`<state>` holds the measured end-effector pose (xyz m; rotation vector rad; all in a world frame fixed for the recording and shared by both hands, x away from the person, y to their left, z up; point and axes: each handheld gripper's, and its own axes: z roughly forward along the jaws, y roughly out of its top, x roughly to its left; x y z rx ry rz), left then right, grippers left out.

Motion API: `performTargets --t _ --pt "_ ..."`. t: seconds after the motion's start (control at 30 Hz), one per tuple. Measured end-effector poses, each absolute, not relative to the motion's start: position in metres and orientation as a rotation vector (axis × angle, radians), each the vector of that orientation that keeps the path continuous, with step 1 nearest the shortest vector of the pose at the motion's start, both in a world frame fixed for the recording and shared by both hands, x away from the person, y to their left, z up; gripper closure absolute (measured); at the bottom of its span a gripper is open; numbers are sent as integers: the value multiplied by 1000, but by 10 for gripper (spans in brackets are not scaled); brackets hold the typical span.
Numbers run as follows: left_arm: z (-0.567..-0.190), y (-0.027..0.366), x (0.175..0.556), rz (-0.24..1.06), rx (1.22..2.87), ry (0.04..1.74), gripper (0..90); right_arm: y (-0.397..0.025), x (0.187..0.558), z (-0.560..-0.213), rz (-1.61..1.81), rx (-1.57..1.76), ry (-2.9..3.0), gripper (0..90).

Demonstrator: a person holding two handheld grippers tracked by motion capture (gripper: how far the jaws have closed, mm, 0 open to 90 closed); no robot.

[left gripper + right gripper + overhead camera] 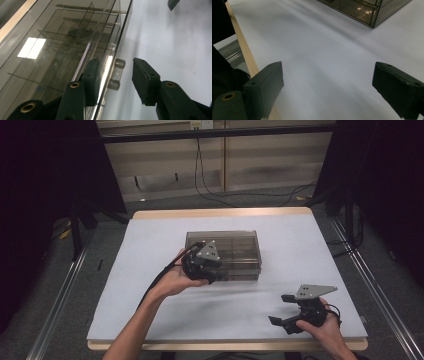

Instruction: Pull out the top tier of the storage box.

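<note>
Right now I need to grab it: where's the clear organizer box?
In the high view the clear organizer box sits mid-table on the white mat, with the left tool at its near front edge.

A smoky, see-through brown-grey box [235, 251] sits on a plain white worktop [150, 285] edged in pale wood, beside black tools with grey plates.

White sheet [150, 285] covers the table; bare wooden edge [220, 213] shows along the far side and at the near left corner. Beyond the table, grey floor with black cables [235, 195] running from a wall socket [201, 124] down across it. Pale panelled wall [270, 165] at the back, crossed by a dark horizontal bar [215, 133]. Black curtains [45, 170] hang left and right. Metal rails [60, 295] run along the floor on both sides.
</note>
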<state>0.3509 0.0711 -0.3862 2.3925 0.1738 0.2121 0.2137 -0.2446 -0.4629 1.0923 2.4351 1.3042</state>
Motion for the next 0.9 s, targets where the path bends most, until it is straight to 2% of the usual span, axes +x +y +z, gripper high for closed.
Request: performTargets --t 0.6,0.7,0.9 --pt "-398 57 353 240 2532 102 618 -245 214 -463 1301 1091 2437 101" --pt "-398 58 354 259 2530 87 679 -245 214 -463 1302 1092 2436 100" --pt "-398 58 354 253 2529 73 694 -245 213 -463 1301 1093 2437 101"
